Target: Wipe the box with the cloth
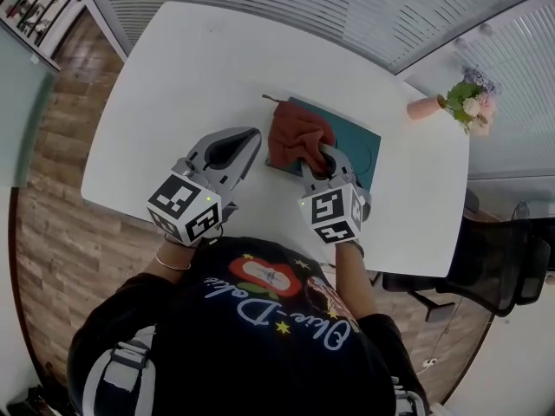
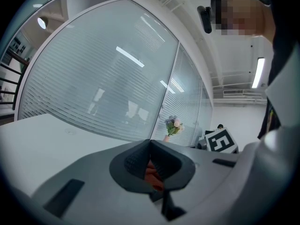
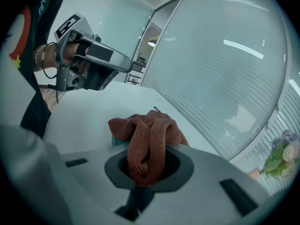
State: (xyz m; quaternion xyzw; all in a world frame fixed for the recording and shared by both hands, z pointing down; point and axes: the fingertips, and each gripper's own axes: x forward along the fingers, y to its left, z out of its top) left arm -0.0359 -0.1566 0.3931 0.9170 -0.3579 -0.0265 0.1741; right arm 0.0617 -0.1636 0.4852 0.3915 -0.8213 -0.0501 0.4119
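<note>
Over a white surface (image 1: 173, 76) in the head view, the right tongs (image 1: 319, 159) pinch a rust-red cloth (image 1: 293, 133) bunched on the left part of a teal box (image 1: 360, 146) at the frame's centre. The left tongs (image 1: 243, 141) hover just beside the box's left edge, apart from it.

At the bottom centre of the left gripper view, those tongs meet at their tips. A reddish patch shows in the gap beneath, too small to identify.

Low in the right gripper view, the tongs are clamped on a thick fold of the cloth, with a sliver of teal beneath.

The cloth is gripped and on the box. The lid's right part lies bare, so most of the wiping appears to remain.
</note>
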